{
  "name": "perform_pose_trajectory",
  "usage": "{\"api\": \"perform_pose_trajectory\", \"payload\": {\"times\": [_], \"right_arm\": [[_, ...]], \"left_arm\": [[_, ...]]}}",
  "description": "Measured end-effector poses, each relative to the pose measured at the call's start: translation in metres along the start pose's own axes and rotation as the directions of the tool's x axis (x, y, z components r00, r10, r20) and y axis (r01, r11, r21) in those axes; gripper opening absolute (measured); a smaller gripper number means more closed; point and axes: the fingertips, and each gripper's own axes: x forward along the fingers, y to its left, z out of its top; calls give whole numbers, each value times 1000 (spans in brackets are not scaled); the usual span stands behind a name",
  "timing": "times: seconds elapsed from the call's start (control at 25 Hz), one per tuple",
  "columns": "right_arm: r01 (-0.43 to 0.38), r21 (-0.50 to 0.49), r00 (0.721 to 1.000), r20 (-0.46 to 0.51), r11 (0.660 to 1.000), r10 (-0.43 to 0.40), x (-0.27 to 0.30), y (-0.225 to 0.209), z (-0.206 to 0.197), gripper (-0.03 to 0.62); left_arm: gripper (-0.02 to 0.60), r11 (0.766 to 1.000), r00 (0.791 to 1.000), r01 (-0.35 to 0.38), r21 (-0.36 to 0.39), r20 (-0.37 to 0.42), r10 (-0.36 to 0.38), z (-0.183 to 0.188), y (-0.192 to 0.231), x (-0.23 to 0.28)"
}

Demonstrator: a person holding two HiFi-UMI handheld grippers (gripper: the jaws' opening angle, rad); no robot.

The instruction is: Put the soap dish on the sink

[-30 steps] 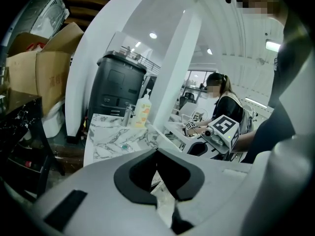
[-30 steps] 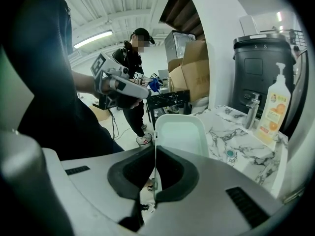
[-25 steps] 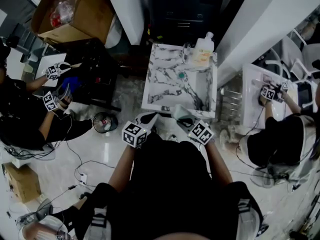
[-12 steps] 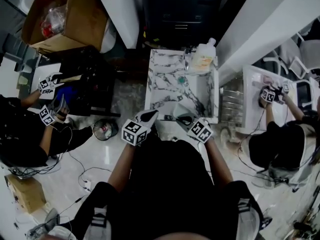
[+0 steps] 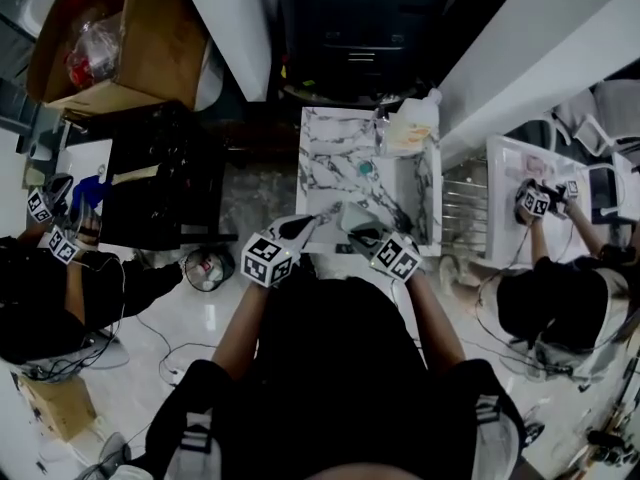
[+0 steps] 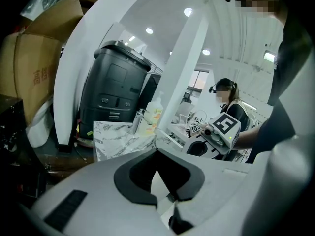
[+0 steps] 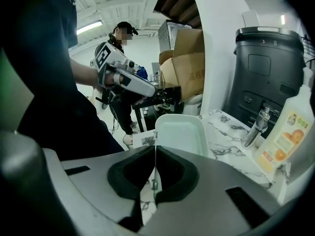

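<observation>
The soap dish (image 7: 179,132) is a pale green, shallow rectangular tray. My right gripper (image 7: 155,149) is shut on its near rim and holds it out over the marble sink (image 7: 231,136). From the head view the soap dish (image 5: 350,213) hangs above the near edge of the sink (image 5: 330,168), with the right gripper (image 5: 358,230) behind it. My left gripper (image 5: 308,224) is just to the left of the dish, also at the near edge. In its own view the left gripper (image 6: 157,151) has its jaws together with nothing between them. The sink (image 6: 118,136) lies ahead of it.
A soap bottle (image 5: 410,128) and a chrome faucet (image 7: 258,122) stand at the sink's far right corner. A black bin (image 5: 350,28) sits behind the sink between white columns. A black table (image 5: 160,178) and cardboard box (image 5: 120,38) are at the left. Other people work at both sides.
Both grippers have moved forward together towards the sink, the right one carrying the soap dish. The dish now hangs over the sink's near edge.
</observation>
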Motion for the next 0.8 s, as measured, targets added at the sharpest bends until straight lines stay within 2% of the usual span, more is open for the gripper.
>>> {"api": "perform_pose_trajectory", "payload": {"times": [0.8], "right_arm": [[76,-18,993,-84,997,-78,58,-39,36,0]], "left_arm": [[-2,997,996,82,13,-22,-82,16,74,-3]]}}
